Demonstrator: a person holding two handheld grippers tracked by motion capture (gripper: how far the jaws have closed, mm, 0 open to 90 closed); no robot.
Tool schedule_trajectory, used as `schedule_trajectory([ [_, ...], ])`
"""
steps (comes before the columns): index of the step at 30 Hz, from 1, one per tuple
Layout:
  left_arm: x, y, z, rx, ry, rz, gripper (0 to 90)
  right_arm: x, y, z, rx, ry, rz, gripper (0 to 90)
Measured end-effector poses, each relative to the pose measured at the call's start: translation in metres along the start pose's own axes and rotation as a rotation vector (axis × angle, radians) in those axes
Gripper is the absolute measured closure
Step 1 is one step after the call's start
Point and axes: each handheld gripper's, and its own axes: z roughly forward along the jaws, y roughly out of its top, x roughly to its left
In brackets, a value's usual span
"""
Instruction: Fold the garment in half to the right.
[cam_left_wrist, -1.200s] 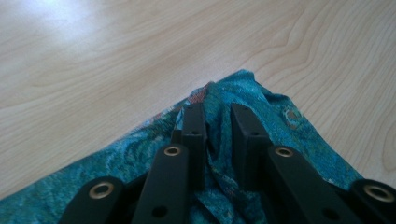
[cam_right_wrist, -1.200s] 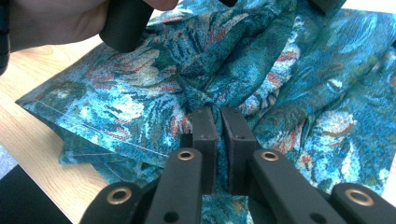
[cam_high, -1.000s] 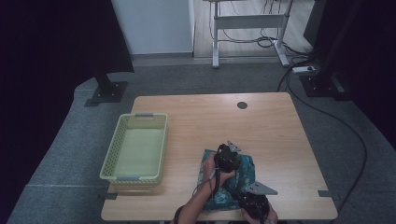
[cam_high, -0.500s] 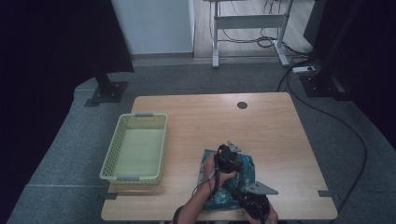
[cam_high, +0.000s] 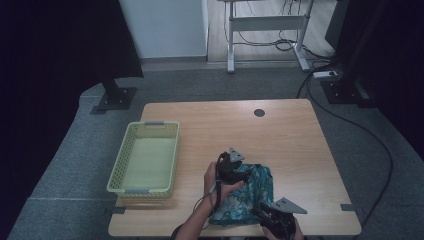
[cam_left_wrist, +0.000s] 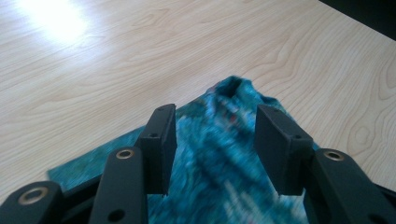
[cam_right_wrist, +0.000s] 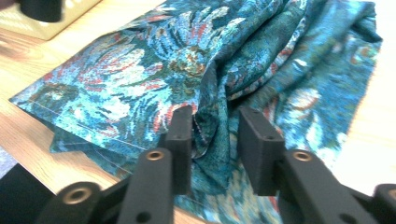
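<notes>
**Two grippers over a patterned cloth**

Left gripper (cam_high: 231, 169), black with a grey three-cornered plate on top, sits over the far left part of the crumpled teal cloth with a red and white floral print (cam_high: 247, 196). In the left gripper view its jaws stand apart, with the cloth (cam_left_wrist: 219, 154) running between them and beyond toward a raised fold; whether the pads touch the fabric cannot be told. The person's left hand (cam_high: 216, 181) wraps the gripper's handle.

Further left on the light wooden table (cam_high: 290, 140), well apart from the cloth, stands a pale green plastic basket with a lattice wall (cam_high: 145, 156).

The cloth lies on the near right part of the table, close to the front edge. Right gripper (cam_high: 276, 216), also black with a grey plate, is at the cloth's near right corner. In the right gripper view its jaws stand apart on either side of a bunched ridge of the cloth (cam_right_wrist: 219, 74), without pinching it.
</notes>
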Motion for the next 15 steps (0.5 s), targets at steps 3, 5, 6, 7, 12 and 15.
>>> schedule_trajectory([
  [3, 0.004, -0.005, -0.004, 0.000, 0.007, -0.010, 49.2, -0.004, -0.002, -0.003, 0.002, -0.025, 0.013, 53.7],
  [5, 0.007, -0.009, -0.006, 0.003, 0.011, -0.017, 49.1, -0.009, -0.003, -0.004, 0.005, -0.037, 0.034, 49.8],
  [6, 0.008, -0.010, -0.006, 0.002, 0.014, -0.021, 48.9, -0.011, -0.004, -0.004, 0.010, -0.041, 0.047, 48.2],
  [7, 0.010, -0.012, -0.007, 0.002, 0.016, -0.025, 48.8, -0.013, -0.005, -0.004, 0.016, -0.044, 0.054, 46.9],
  [12, 0.016, -0.018, -0.011, -0.004, 0.022, -0.049, 48.5, -0.016, -0.007, -0.002, 0.057, -0.025, 0.042, 41.8],
  [15, 0.020, -0.021, -0.015, -0.011, 0.026, -0.055, 48.2, -0.017, -0.001, -0.007, 0.021, -0.004, 0.024, 39.7],
])
